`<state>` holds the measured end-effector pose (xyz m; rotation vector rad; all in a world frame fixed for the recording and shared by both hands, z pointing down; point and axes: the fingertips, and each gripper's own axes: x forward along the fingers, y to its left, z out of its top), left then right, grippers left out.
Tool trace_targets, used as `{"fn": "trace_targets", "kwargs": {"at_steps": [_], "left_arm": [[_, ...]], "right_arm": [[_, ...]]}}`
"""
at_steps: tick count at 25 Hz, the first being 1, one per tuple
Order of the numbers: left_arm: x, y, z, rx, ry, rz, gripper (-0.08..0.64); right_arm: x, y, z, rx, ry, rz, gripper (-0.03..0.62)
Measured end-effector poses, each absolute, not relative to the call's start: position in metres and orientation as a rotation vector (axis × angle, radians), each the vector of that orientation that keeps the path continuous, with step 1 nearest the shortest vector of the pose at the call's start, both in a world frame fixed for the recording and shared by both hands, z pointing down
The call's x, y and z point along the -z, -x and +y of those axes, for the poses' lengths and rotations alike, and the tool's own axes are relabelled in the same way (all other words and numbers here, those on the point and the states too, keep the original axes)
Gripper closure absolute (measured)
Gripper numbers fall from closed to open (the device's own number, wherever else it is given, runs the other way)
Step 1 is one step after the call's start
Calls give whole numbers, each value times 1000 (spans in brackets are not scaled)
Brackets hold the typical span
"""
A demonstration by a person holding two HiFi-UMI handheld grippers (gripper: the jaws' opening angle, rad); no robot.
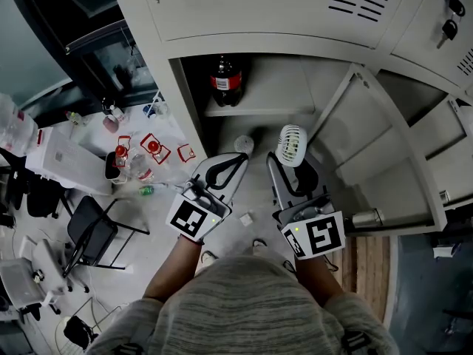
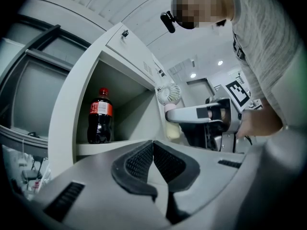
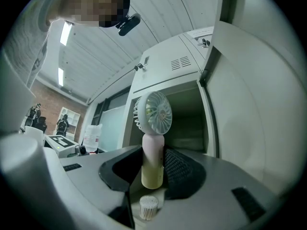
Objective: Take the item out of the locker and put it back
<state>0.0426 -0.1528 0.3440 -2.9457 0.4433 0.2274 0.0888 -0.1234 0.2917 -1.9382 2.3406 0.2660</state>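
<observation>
The locker (image 1: 194, 128) stands open, with a dark cola bottle (image 1: 225, 80) with a red label upright on its upper shelf (image 1: 259, 112). My right gripper (image 1: 287, 167) is shut on the handle of a small white hand-held fan (image 1: 291, 145), held upright just outside the opening. In the right gripper view the fan (image 3: 153, 113) rises between the pads (image 3: 178, 171), its pale handle pinched by the right gripper (image 3: 152, 169). My left gripper (image 1: 241, 158) is beside it on the left, shut and holding nothing. In the left gripper view the left gripper (image 2: 152, 144) points toward the bottle (image 2: 100, 116).
The locker door (image 1: 384, 135) hangs open at the right. A small white round container (image 1: 244, 144) lies low in the locker. Keys (image 1: 451, 19) hang from a door above. A cluttered table (image 1: 74, 157) and a black chair (image 1: 92, 231) stand at the left.
</observation>
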Motion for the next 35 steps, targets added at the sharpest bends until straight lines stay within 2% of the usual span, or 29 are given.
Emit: {"fn": "trace_targets", "kwargs": {"at_steps": [15,35], "left_arm": [[-347,-41,-156,-225,2946,452,551],[-338,-40,-162,-259,2928,455,551]], "right_arm": [[-311,-94,-134,-216,1979,2340,442],[-268,-107,-195,-279,2026,2266,442]]}}
